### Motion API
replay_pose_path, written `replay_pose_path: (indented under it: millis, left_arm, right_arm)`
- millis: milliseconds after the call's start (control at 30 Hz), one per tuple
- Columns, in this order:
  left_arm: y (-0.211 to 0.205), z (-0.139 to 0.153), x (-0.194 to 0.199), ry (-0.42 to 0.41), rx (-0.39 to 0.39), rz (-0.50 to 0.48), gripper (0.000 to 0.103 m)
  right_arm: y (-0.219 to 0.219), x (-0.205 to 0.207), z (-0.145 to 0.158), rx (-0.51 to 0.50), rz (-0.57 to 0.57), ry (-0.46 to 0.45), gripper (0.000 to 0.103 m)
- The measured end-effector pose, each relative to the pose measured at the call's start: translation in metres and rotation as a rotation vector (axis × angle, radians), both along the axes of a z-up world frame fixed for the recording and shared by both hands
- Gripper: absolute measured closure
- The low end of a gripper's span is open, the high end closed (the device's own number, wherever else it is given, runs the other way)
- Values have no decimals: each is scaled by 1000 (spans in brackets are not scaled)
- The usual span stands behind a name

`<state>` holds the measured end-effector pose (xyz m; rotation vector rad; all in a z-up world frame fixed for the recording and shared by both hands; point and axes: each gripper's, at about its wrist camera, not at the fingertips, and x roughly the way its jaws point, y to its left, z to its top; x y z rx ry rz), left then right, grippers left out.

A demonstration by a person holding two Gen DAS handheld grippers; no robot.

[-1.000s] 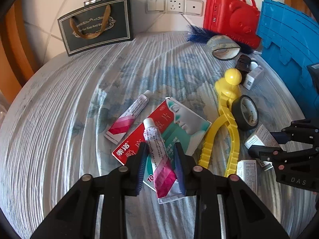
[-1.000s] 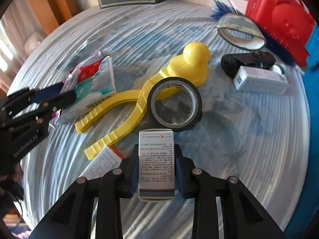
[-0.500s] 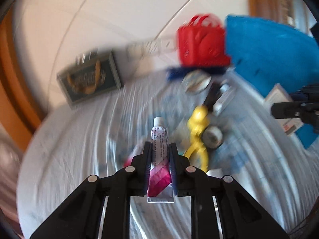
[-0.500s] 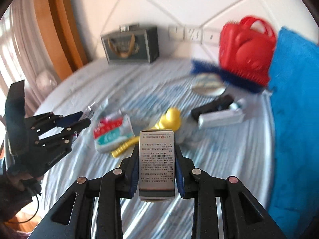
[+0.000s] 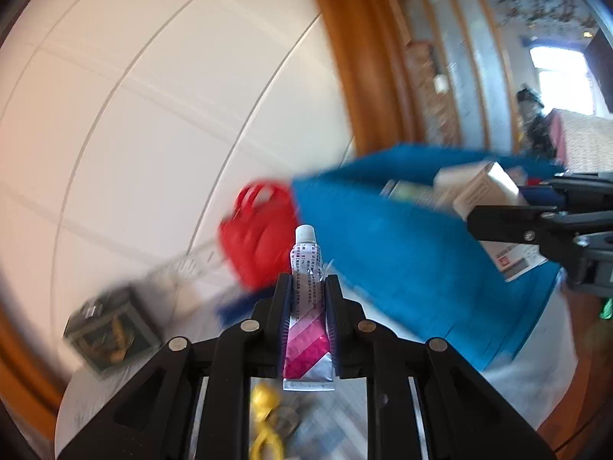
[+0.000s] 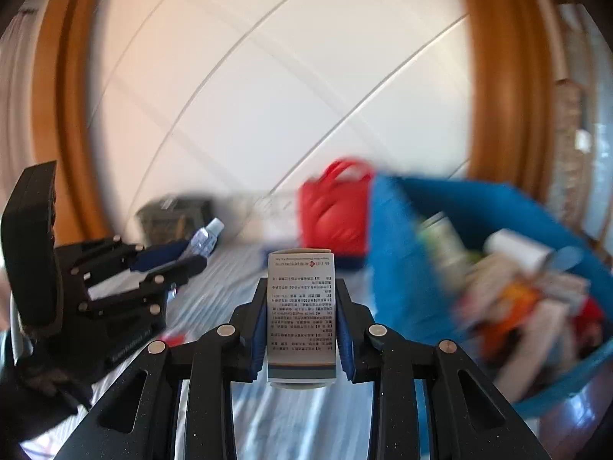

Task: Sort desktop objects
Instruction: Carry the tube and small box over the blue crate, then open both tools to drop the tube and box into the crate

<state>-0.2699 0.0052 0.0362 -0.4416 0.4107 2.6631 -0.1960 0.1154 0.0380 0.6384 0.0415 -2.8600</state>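
My left gripper [image 5: 306, 287] is shut on a silver ointment tube [image 5: 306, 306] with pink stripes and a white cap, held high above the table. My right gripper [image 6: 301, 299] is shut on a white medicine box [image 6: 301, 314] covered in small print. A blue basket [image 6: 398, 260] stands to the right, with several packets and boxes inside. In the left wrist view the right gripper [image 5: 498, 207] holds its box [image 5: 482, 191] over the basket [image 5: 402, 260]. In the right wrist view the left gripper [image 6: 180, 257] is on the left, with the tube's cap [image 6: 208, 235] showing.
A red case [image 5: 260, 237] stands against the white tiled wall beside the basket. A dark gift bag [image 5: 107, 333] sits at the back left. A yellow plastic toy [image 5: 264, 421] lies on the striped tablecloth [image 6: 230, 280] below. A wooden frame [image 5: 345, 57] borders the wall.
Both grippers have risen from the table with their objects and tilted up towards level. They have swung right, so the blue basket now fills the right side of both views.
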Motion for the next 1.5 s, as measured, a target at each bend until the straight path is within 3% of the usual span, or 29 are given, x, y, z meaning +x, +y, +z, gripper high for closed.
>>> replay_pose_path:
  millis: [167,400,600,833,867,933,967,1000,1067,1500]
  left_arm:
    - [83,46,-2,67,40,-80,86]
    - [177,75,-21,93,61,-102,86]
    - [228,86,-39,89,41,-70,86]
    - [257,85,-48,79,19,-19,86]
    - [260,86,-52,63,21,-10,81]
    - [262,87,-57,54,31,21,54]
    - [262,88,-56,70,34,56,27]
    - [262,90,-52,105,38,99,9]
    - [259,94,-46,180,49,159,2]
    - [245,97,-31,192,55,221,2]
  right_arm:
    - [75,13,47,-37,-110,99,73]
    - [170,-3,79,-34,-191,113,74]
    - [239,-46,84,-48,-250,65,73]
    - [286,-78,73,-82,-284,32,73]
    - [290,-83,73,-90,-292,32,72]
    - [298,-91,71,-107,-294,12,50]
    - [303,-93,72,-131,-291,12,26]
    - [306,-93,74,-145,-289,26,20]
    - [305,-89,78,-135,-285,50,19]
    - [295,-57,89,-175,-222,132,10]
